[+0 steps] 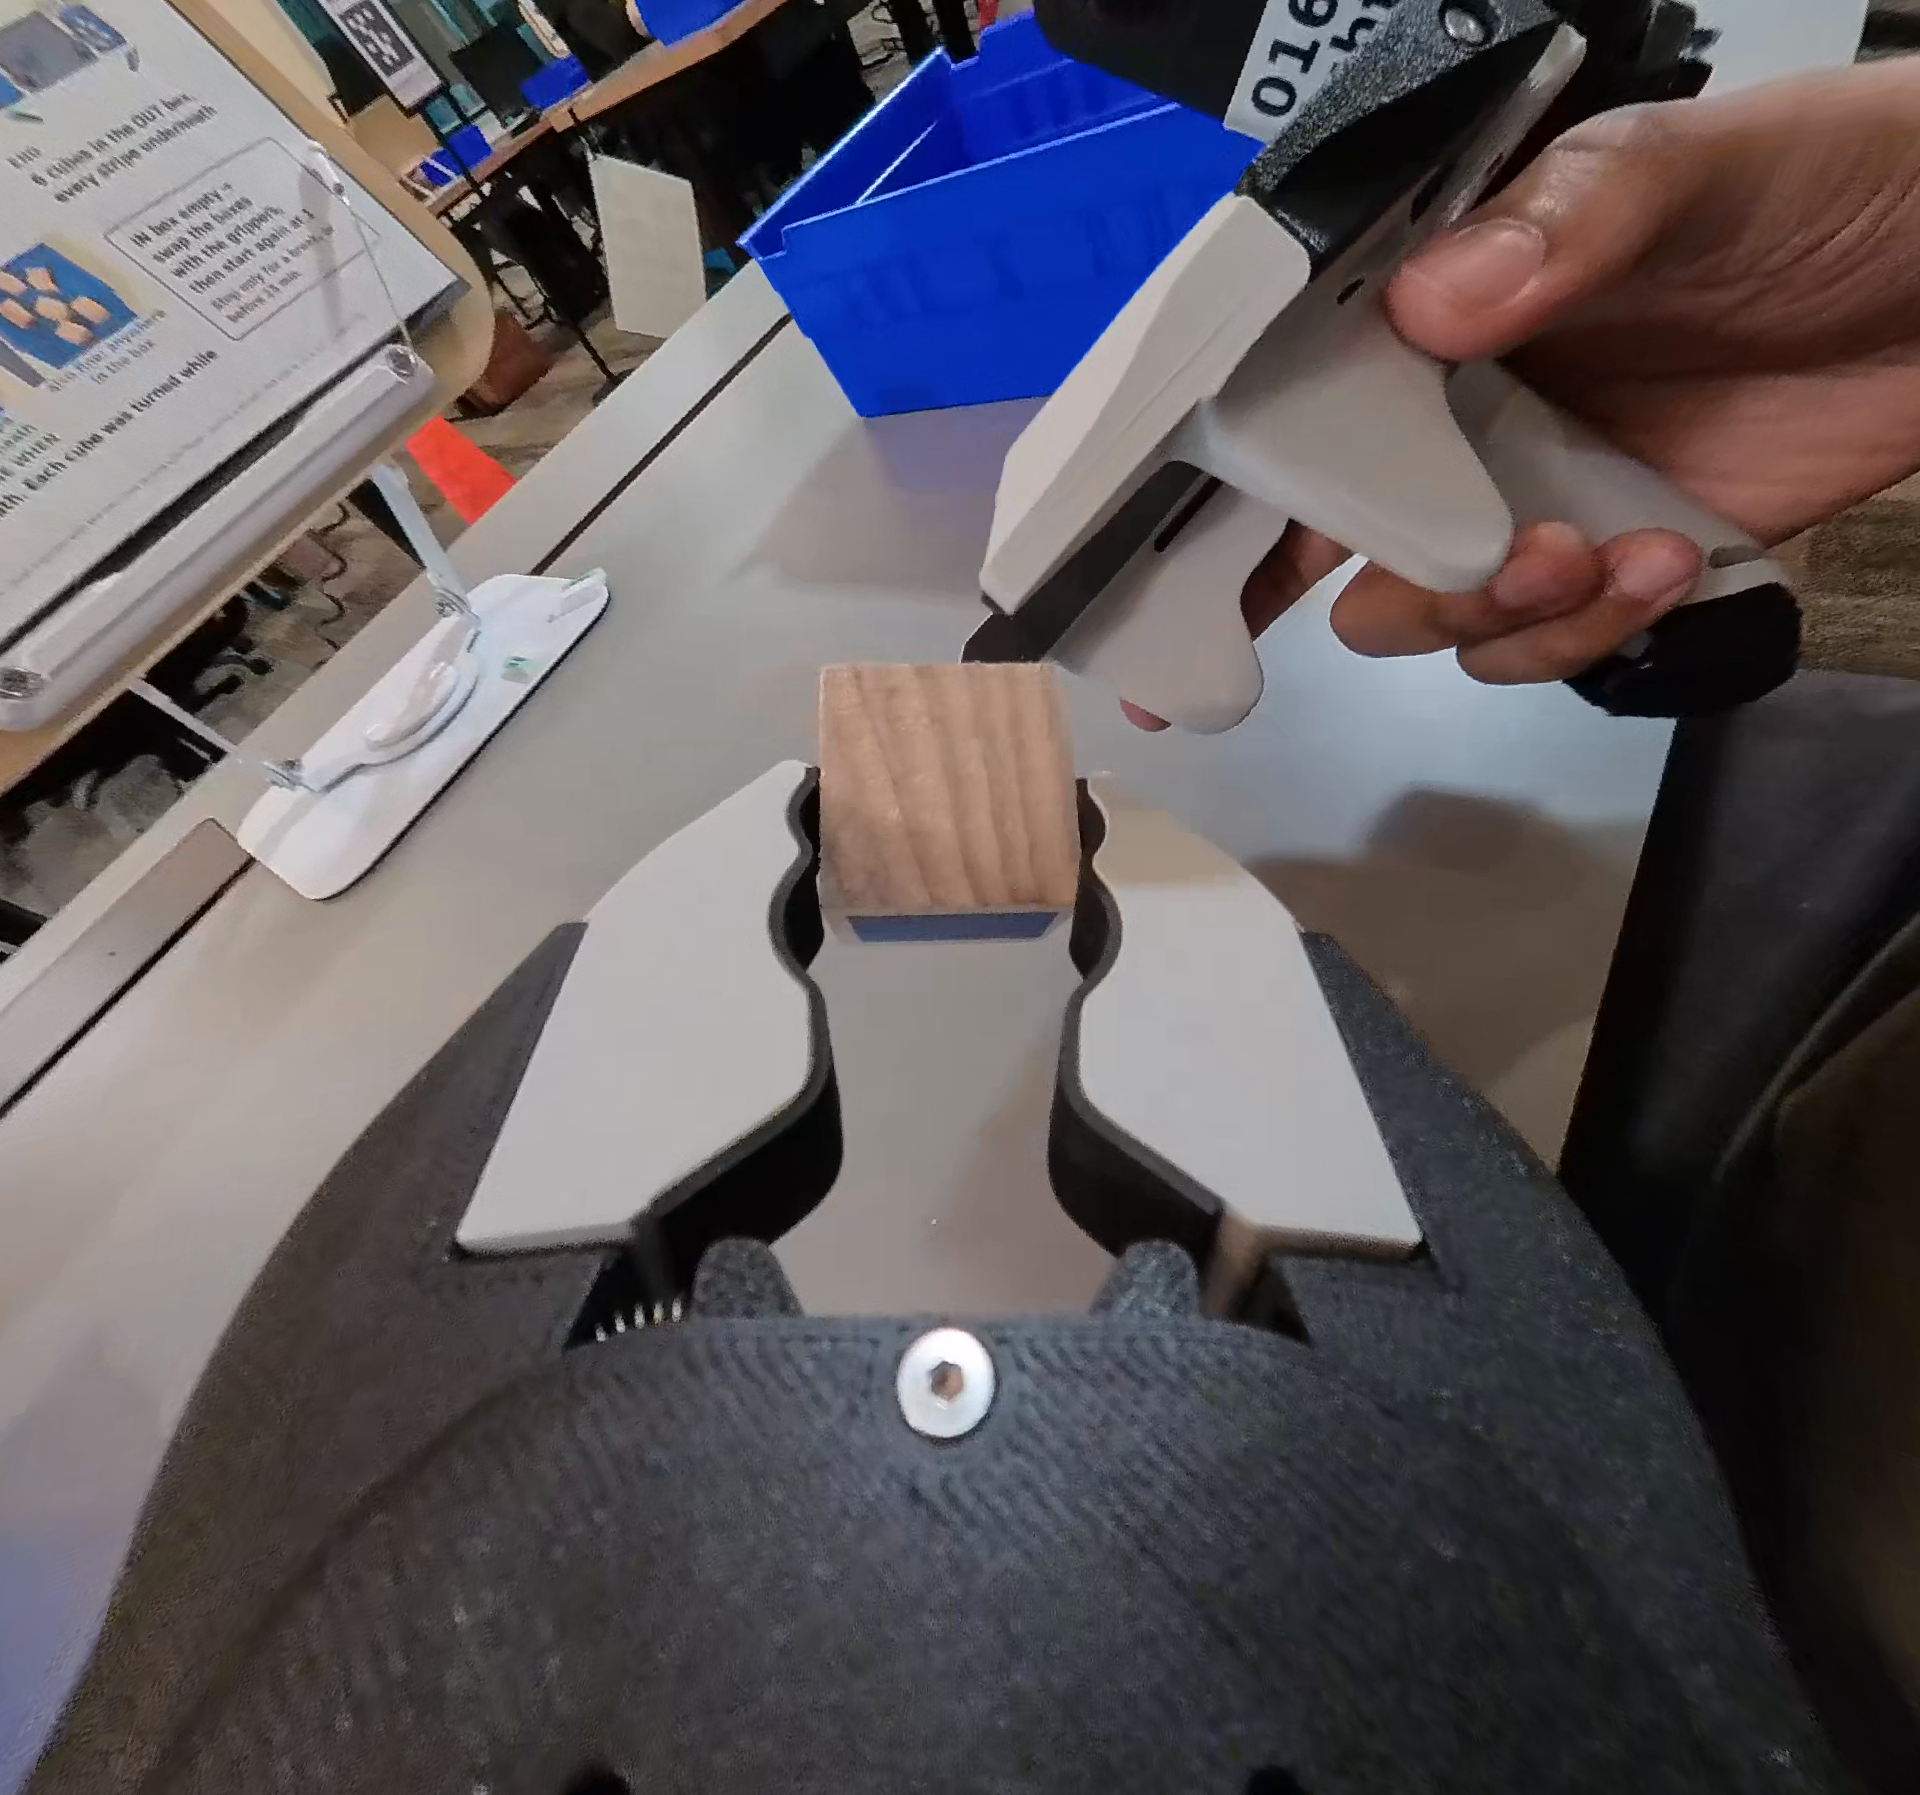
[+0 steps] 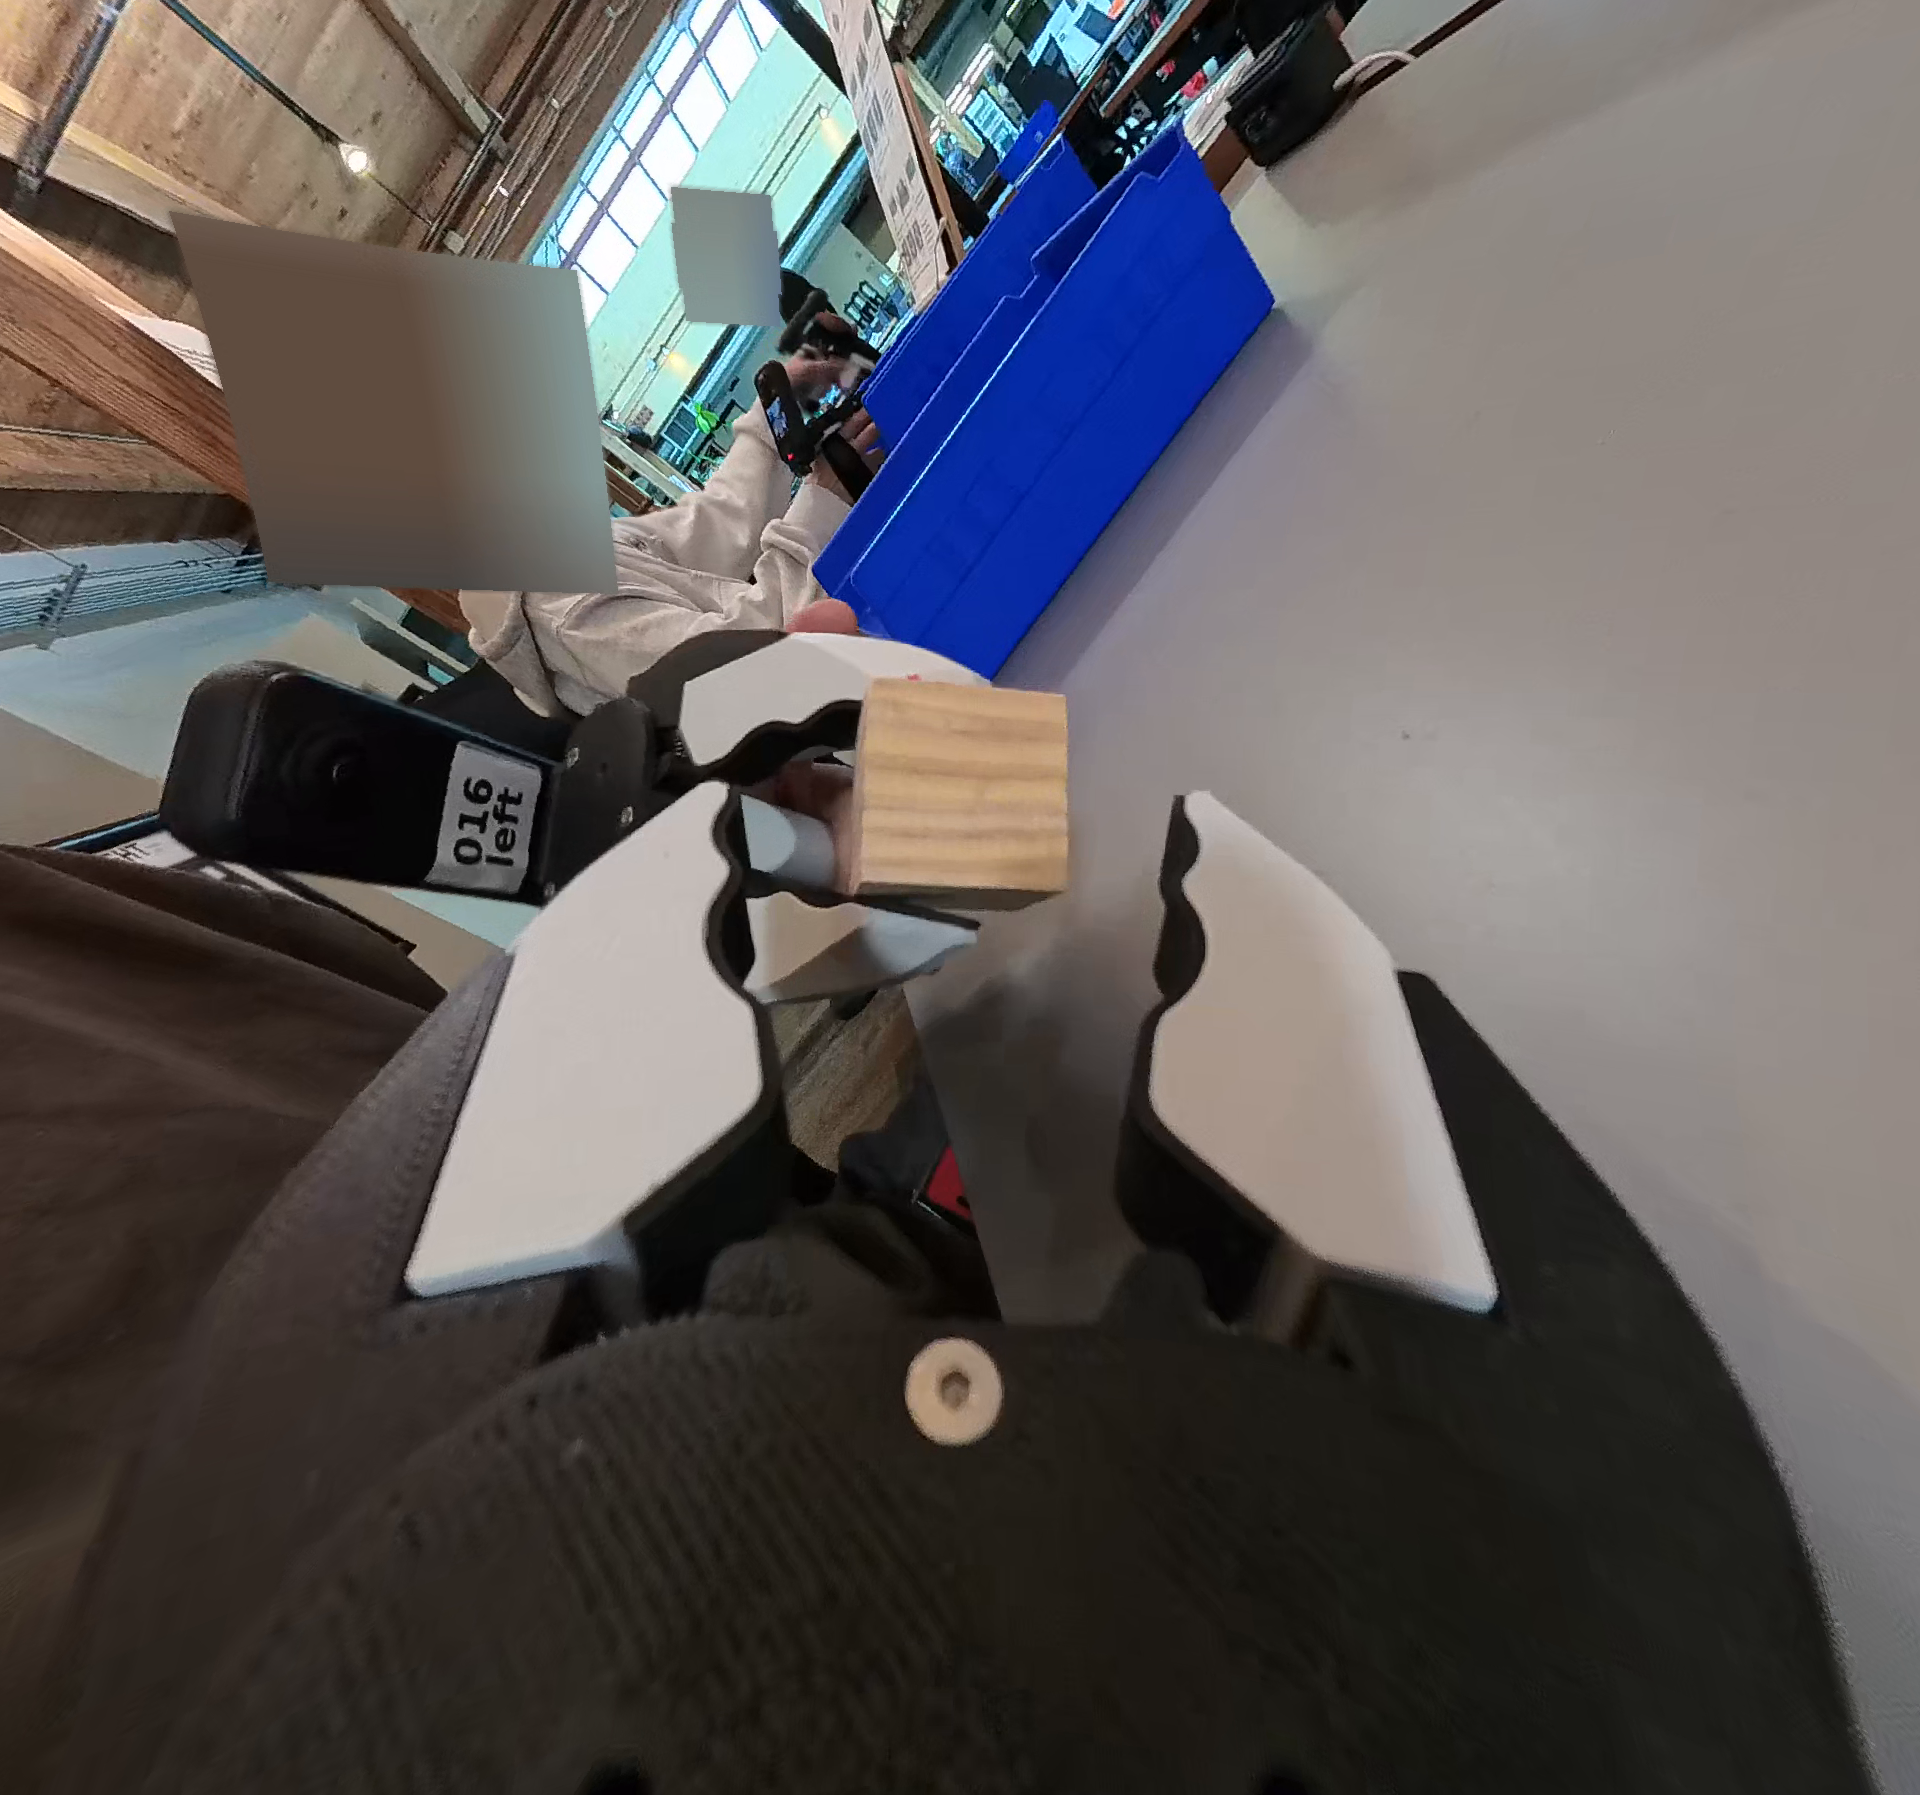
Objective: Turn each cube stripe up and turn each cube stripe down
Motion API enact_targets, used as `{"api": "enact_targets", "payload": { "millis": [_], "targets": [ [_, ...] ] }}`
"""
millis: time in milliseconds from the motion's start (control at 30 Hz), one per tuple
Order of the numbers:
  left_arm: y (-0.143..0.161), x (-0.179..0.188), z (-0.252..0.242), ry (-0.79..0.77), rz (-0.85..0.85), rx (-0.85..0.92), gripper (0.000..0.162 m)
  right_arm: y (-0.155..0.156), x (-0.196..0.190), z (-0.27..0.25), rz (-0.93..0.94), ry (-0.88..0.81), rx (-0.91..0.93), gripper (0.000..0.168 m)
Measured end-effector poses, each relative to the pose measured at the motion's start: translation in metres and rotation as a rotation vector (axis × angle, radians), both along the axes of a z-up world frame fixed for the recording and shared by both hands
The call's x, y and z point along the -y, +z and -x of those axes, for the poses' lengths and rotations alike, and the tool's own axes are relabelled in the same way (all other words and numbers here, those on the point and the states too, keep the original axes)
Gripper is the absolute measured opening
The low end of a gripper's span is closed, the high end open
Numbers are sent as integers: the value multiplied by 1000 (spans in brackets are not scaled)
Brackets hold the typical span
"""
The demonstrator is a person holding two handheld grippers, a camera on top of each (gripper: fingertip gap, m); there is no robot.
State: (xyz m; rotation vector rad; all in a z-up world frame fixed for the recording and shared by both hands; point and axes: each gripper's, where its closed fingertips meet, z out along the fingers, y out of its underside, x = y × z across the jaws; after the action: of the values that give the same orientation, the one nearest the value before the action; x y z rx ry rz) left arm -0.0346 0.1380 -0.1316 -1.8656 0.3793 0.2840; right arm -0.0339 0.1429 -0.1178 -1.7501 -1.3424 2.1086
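Cube [image 1: 948, 795] sits pinched between the two fingers of my left hand-held gripper [image 1: 945, 846], held up off the desk [image 1: 665, 602]. Plain wood-grain face points up at the camera; blue stripe [image 1: 948, 926] shows on the near face, low edge. So stripe is neither up nor down right now, sideways toward me.

My right hand-held gripper [image 2: 956, 872] is spread wide, holding nothing. It hangs just beside the cube, tips near its far top edge in the left wrist view. In the right wrist view the cube [image 2: 961, 789] lies ahead between my open fingers, not touched as far as I can tell.

Handling guess: small solid wood block, light, stiff, won't crush or bend. Faces are flat, sanded, grain gives some grip but the painted stripe face likely slicker. Sharp square edges, so it can pivot or pop out if pinched off-centre or on a corner.

Best hold, I judge: two opposite flat faces, pads centred, square to the face. The left already takes the side pair. For a handover or regrasp the right should take the free pair, top and bottom or front and back, clear of the left fingers. Then a quarter turn puts stripe up or down.

Blue bins [image 1: 997, 239] stand farther back on the desk, well apart from the cube.
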Motion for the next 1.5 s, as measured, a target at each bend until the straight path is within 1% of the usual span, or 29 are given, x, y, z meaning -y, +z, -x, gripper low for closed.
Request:
{"api": "enact_targets", "payload": {
  "millis": [233, 267, 333, 367, 467, 500, 533, 633, 667, 733, 833, 933, 1067, 1133, 1200, 1267, 1300, 1367, 1500],
  "targets": [
    [1, 0, -4, -13, -4, 18, 45, -6, 8, -1, 6, 42, 31, 75],
    [0, 0, -5, -16, -2, 19, 45, -7, 11, -2, 6, 54, 35, 71],
    [1, -1, -5, -12, -6, 9, 45, -9, 16, -4, -2, 87, 46, 49],
    [2, -1, -6, -12, -11, 10, 45, -10, 15, -3, -11, 83, 49, 44],
    [5, -2, -6, 7, -33, 19, 45, -9, 12, -3, 11, 82, 47, 44],
    [5, -3, -6, 18, -38, 16, 49, -9, 10, -3, 26, 74, 51, 44],
    [5, -3, -4, 28, -39, 13, 57, -8, 7, -3, 45, 66, 52, 44],
    [3, -3, 1, 51, -36, 47, 84, -4, -6, -2, 110, 29, 46, 44],
    [3, -3, 3, 47, -35, 73, 85, -3, -11, -2, 128, 23, 48, 44],
    [4, -1, 8, 40, -31, 141, 85, -5, -20, -2, 150, 14, 68, 44],
    [-3, 2, 5, -25, 26, 264, 82, -10, -26, -5, 193, 36, 131, 44],
    [-8, 3, -5, -89, 76, 386, 80, -4, -23, -8, 318, 65, 180, 44],
    [-3, 3, -11, -134, 68, 481, 79, -9, -14, -11, 252, 84, 249, 44],
    [-2, 4, -13, -154, 76, 520, 77, -7, -11, -13, 276, 108, 273, 44],
    [0, 5, -16, -176, 77, 547, 75, 1, -9, -16, 388, 159, 262, 44],
    [2, 4, -17, -185, 67, 570, 74, 19, -11, -20, 576, 220, 206, 44],
    [2, 4, -17, -185, 67, 578, 74, 24, -13, -20, 639, 231, 188, 44],
    [1, 3, -17, -184, 73, 586, 74, 30, -15, -22, 703, 256, 164, 44],
    [5, 5, -19, -193, 59, 595, 73, 34, -15, -22, 772, 283, 143, 44]
  ]
}}
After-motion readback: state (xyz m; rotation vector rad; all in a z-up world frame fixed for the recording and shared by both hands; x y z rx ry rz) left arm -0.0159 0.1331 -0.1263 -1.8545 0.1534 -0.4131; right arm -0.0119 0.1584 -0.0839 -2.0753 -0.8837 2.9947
